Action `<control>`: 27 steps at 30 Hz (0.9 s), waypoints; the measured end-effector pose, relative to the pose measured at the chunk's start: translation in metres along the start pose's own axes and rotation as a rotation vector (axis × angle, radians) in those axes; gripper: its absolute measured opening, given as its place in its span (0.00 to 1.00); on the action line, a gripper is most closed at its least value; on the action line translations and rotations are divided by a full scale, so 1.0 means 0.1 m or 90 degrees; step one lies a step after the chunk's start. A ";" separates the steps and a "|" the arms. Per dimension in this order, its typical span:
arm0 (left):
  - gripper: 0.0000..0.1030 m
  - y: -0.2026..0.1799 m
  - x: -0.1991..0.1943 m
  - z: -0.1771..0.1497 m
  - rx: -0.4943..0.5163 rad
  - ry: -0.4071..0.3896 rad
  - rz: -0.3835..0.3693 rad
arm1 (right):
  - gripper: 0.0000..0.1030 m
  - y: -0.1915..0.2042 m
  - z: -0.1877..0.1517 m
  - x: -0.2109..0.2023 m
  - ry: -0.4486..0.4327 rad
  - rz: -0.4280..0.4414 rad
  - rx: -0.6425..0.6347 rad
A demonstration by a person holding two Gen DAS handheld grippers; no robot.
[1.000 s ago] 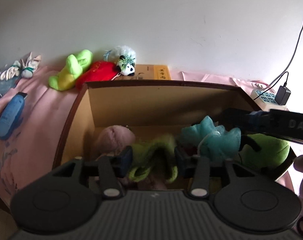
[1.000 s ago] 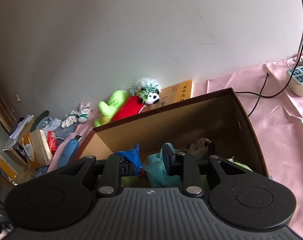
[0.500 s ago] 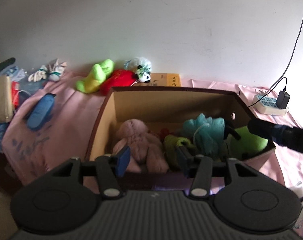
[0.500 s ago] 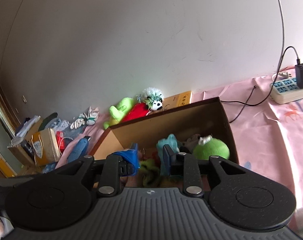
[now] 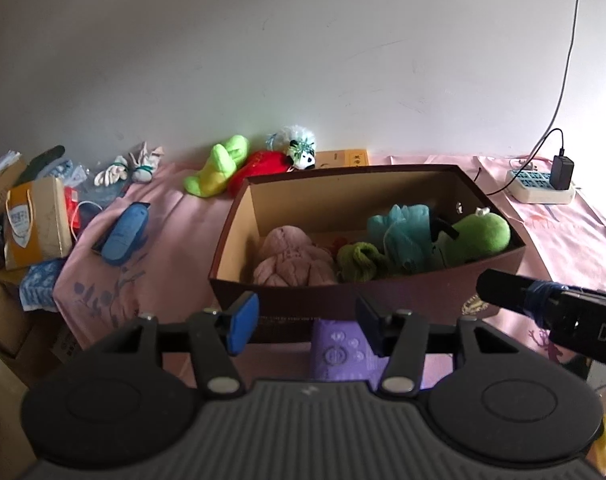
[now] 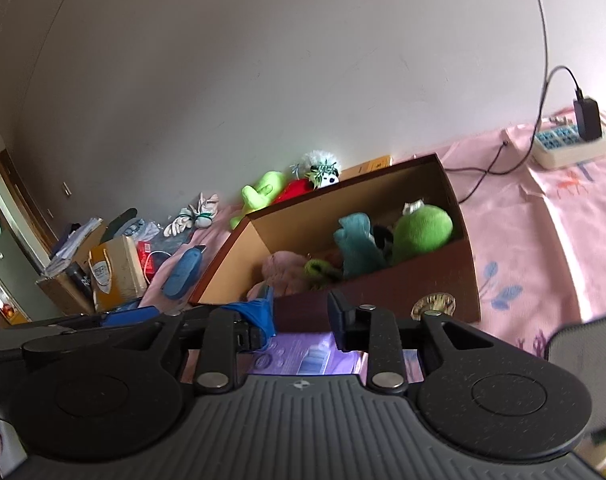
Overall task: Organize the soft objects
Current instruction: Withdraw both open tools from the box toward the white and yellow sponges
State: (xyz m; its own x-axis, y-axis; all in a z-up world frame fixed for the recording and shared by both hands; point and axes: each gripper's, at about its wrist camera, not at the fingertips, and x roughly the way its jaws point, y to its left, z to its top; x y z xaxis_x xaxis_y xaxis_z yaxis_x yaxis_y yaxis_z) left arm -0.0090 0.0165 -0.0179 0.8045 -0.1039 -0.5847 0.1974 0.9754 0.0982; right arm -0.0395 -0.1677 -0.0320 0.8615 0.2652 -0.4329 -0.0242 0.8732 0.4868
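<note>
A: Where are the soft things?
B: In the brown box (image 5: pixel 367 292) on the pink worktop (image 5: pixel 175 240): a pink plush (image 5: pixel 291 256), a teal puff (image 5: pixel 403 232), a green plush (image 5: pixel 483 236).
A: And the claws?
B: The left claw (image 5: pixel 307 320) is opening, empty, just before the box. The right claw (image 6: pixel 301 316) is narrower, also opening, with nothing between its fingers.

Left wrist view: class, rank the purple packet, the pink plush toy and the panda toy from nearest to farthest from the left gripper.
From the left gripper:
1. Purple packet, right between its opening fingers, outside the box.
2. Pink plush toy, in the box's left end.
3. Panda toy, behind the box by the wall.
</note>
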 end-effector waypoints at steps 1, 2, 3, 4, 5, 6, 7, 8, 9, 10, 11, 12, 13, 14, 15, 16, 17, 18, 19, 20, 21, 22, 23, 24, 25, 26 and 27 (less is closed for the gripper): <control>0.54 -0.01 -0.02 -0.02 0.000 0.001 0.001 | 0.13 -0.01 -0.03 -0.03 0.002 0.003 0.005; 0.54 -0.02 -0.04 -0.03 0.000 0.002 0.003 | 0.13 -0.02 -0.05 -0.05 0.005 0.005 0.010; 0.54 -0.03 -0.06 -0.05 0.002 0.003 0.004 | 0.14 -0.02 -0.09 -0.08 0.006 0.005 0.015; 0.54 -0.04 -0.08 -0.07 0.004 0.003 0.006 | 0.14 -0.02 -0.12 -0.11 0.008 0.008 0.019; 0.54 -0.05 -0.10 -0.09 0.006 0.005 0.007 | 0.14 -0.03 -0.14 -0.13 0.010 0.011 0.022; 0.54 -0.06 -0.12 -0.10 0.008 0.006 0.007 | 0.14 -0.03 -0.16 -0.15 0.012 0.012 0.023; 0.55 -0.07 -0.14 -0.12 0.008 0.007 0.007 | 0.14 -0.03 -0.19 -0.17 0.013 0.012 0.023; 0.55 -0.08 -0.15 -0.14 0.008 0.007 0.006 | 0.15 -0.04 -0.22 -0.20 0.014 0.012 0.024; 0.55 -0.09 -0.16 -0.17 0.008 0.009 0.005 | 0.15 -0.04 -0.24 -0.22 0.014 0.013 0.025; 0.55 -0.09 -0.18 -0.19 0.008 0.010 0.003 | 0.15 -0.06 -0.26 -0.25 0.013 0.014 0.028; 0.55 -0.11 -0.19 -0.21 0.009 0.012 0.001 | 0.15 -0.07 -0.28 -0.27 0.013 0.013 0.030; 0.55 -0.12 -0.20 -0.24 0.011 0.013 0.001 | 0.16 -0.08 -0.30 -0.29 0.014 0.013 0.033; 0.55 -0.13 -0.21 -0.26 0.012 0.014 0.002 | 0.16 -0.09 -0.32 -0.31 0.015 0.013 0.035; 0.55 -0.13 -0.22 -0.29 0.012 0.015 0.002 | 0.16 -0.10 -0.34 -0.33 0.016 0.013 0.037; 0.55 -0.14 -0.22 -0.31 0.011 0.018 0.000 | 0.16 -0.11 -0.36 -0.35 0.017 0.012 0.039; 0.55 -0.15 -0.23 -0.34 0.010 0.022 -0.002 | 0.16 -0.13 -0.38 -0.36 0.018 0.011 0.040; 0.55 -0.15 -0.23 -0.35 0.010 0.025 -0.003 | 0.16 -0.14 -0.40 -0.38 0.019 0.011 0.041; 0.55 -0.16 -0.23 -0.38 0.009 0.028 -0.003 | 0.17 -0.14 -0.42 -0.39 0.021 0.011 0.041; 0.55 -0.17 -0.23 -0.40 0.007 0.032 -0.002 | 0.17 -0.16 -0.45 -0.40 0.024 0.010 0.043; 0.55 -0.17 -0.23 -0.42 0.007 0.035 -0.003 | 0.17 -0.17 -0.47 -0.41 0.026 0.010 0.047; 0.55 -0.17 -0.23 -0.44 0.005 0.037 -0.003 | 0.17 -0.19 -0.49 -0.42 0.030 0.011 0.050; 0.55 -0.18 -0.23 -0.46 0.005 0.041 -0.004 | 0.17 -0.21 -0.52 -0.43 0.035 0.012 0.053; 0.55 -0.19 -0.22 -0.49 0.005 0.044 -0.005 | 0.18 -0.22 -0.54 -0.44 0.038 0.012 0.055; 0.55 -0.20 -0.22 -0.51 0.005 0.049 -0.007 | 0.18 -0.24 -0.56 -0.45 0.043 0.013 0.056; 0.55 -0.21 -0.20 -0.53 0.005 0.054 -0.009 | 0.18 -0.25 -0.58 -0.45 0.046 0.014 0.057; 0.55 -0.23 -0.19 -0.55 0.006 0.060 -0.010 | 0.18 -0.26 -0.60 -0.46 0.051 0.015 0.060; 0.55 -0.24 -0.18 -0.57 0.007 0.065 -0.010 | 0.18 -0.27 -0.61 -0.47 0.054 0.016 0.063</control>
State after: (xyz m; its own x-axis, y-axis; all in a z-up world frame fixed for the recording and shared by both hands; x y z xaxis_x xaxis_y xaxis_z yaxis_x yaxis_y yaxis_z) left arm -0.0603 0.0061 -0.0560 0.7407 -0.0982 -0.6646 0.2156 0.9717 0.0967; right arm -0.1103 -0.1791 -0.0715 0.8152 0.3235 -0.4805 0.0087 0.8226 0.5685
